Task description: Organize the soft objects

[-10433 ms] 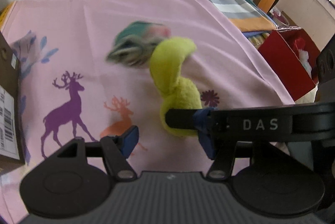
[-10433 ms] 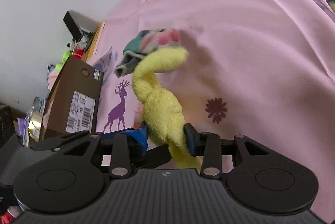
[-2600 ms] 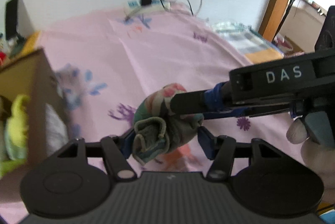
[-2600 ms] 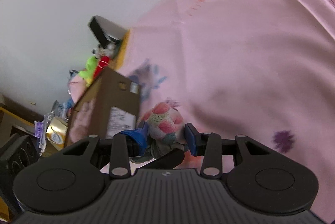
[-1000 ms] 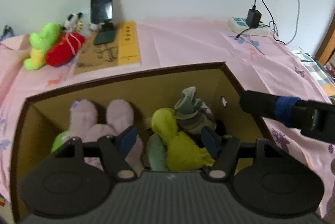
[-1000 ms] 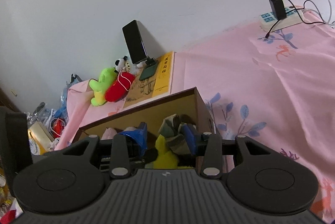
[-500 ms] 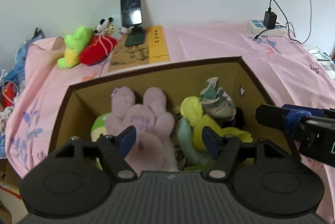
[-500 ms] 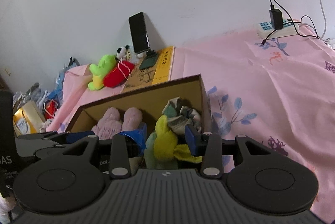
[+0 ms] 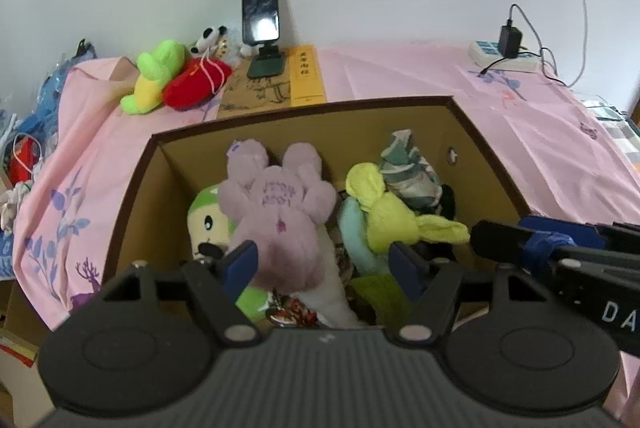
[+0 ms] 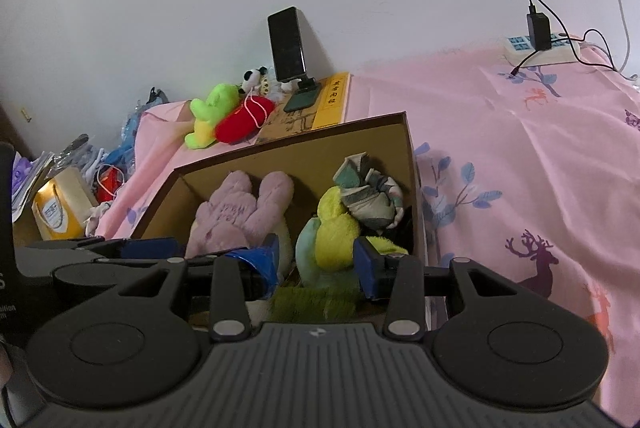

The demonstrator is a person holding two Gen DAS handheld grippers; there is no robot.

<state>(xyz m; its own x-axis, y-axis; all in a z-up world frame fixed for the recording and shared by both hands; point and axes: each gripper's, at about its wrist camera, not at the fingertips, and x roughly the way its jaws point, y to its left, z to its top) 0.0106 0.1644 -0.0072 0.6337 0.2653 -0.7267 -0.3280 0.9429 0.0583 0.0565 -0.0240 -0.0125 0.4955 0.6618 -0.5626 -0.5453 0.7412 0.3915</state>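
Note:
A brown cardboard box [image 9: 472, 131] [image 10: 304, 151] on the pink bed holds several soft toys: a lilac plush [image 9: 276, 199] [image 10: 236, 211], a yellow plush [image 9: 392, 216] [image 10: 336, 224], a rolled green-patterned sock [image 9: 408, 171] [image 10: 368, 195] and a white-green plush [image 9: 208, 224]. My left gripper [image 9: 324, 266] is open and empty above the box. My right gripper [image 10: 314, 262] is open and empty above the box's right side; one of its fingers [image 9: 520, 240] shows in the left wrist view.
Behind the box lie a green plush [image 9: 156, 75] [image 10: 210, 107], a red plush [image 9: 196, 87] [image 10: 244, 123], a small panda, a book [image 9: 276, 87] and a phone on a stand [image 9: 260, 7] [image 10: 286, 43]. A power strip with charger [image 9: 504, 49] [image 10: 540, 39] lies far right.
Both grippers carried the yellow plush, then the sock, from the bed to the box and let go. In the last second both have drawn back and up from the box.

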